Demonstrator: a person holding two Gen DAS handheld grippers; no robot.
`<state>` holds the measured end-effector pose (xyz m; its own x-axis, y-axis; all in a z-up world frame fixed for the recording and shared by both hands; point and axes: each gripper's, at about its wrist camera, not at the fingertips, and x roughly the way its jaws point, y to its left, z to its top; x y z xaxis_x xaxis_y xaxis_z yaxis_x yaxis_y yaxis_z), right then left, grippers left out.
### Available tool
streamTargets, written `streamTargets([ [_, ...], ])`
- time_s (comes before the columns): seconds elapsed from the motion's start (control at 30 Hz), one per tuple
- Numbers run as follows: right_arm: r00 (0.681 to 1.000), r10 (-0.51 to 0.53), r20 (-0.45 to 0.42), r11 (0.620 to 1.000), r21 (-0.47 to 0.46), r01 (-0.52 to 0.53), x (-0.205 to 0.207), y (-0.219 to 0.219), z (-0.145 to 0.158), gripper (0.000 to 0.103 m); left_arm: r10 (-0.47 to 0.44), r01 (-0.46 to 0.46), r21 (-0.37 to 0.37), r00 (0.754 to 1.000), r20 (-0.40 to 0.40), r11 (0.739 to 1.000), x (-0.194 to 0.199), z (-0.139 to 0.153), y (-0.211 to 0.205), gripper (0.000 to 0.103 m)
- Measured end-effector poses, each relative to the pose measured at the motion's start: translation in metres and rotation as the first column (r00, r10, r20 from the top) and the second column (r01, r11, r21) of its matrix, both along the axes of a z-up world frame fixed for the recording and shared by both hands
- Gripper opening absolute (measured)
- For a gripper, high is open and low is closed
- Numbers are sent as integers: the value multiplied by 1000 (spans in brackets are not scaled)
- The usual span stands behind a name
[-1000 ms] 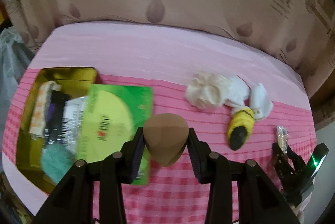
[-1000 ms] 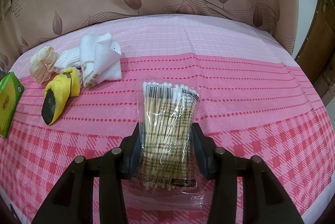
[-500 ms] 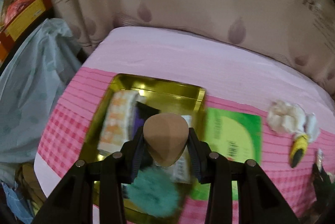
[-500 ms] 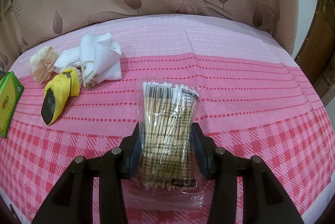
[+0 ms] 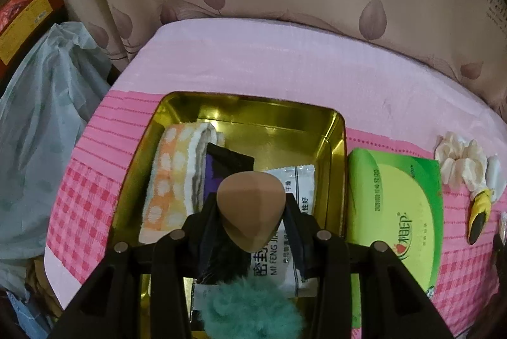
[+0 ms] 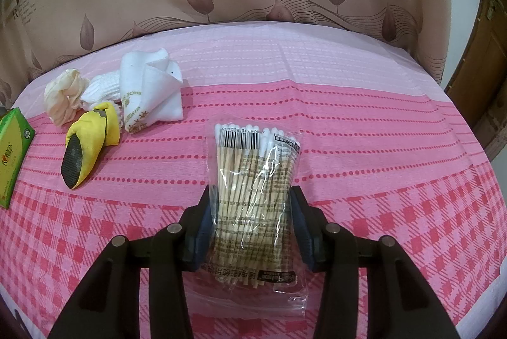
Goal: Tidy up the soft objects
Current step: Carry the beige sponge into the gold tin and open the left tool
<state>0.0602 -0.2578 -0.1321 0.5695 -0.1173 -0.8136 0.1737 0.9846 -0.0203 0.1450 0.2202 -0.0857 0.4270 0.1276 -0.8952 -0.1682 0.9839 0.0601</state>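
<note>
Pink checked cloth over surface [image 5: 285, 69], leaf-print curtain behind.

Left wrist view: left hand-held gripper [image 5: 252, 220] clamped on tan teardrop sponge [image 5: 250, 209], poised over gold tin [image 5: 336, 142] at left end of surface, fingers pointing toward far edge. Inside tin: orange spotted towel [image 5: 172, 177] along left wall, dark packet [image 5: 228, 164] next to it, white sachet [image 5: 296, 190] right of centre, teal pompom [image 5: 250, 304] at near end. Bare tin floor only at far end. Green tissue pack [image 5: 396, 212] touching tin's right wall on outside. Cream scrunchie [image 5: 459, 163] and yellow shoe cover [image 5: 480, 212] further right.

Likely step: drop-off of sponge into tin. Next move probably calls for lowering toward bare far end, then releasing; sponge light and springy, may roll onto sachet.

Right wrist view: right hand-held gripper [image 6: 252, 223] closed on cotton swab bag [image 6: 253, 190], held low near front edge, level, fingers pointing toward far edge. Contact between bag bottom and cloth: cannot tell. White cloth [image 6: 152, 91], scrunchie, shoe cover grouped at left toward far edge, not yet sorted. Swab bag likely next for tin.
</note>
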Motion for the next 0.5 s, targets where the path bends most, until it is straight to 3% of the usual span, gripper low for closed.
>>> streamTargets([
  [0.5, 1000, -1, 0, 1000, 0, 1, 0, 1, 0, 43, -18, 19, 2, 999, -43, 1000, 9, -17, -5, 43],
])
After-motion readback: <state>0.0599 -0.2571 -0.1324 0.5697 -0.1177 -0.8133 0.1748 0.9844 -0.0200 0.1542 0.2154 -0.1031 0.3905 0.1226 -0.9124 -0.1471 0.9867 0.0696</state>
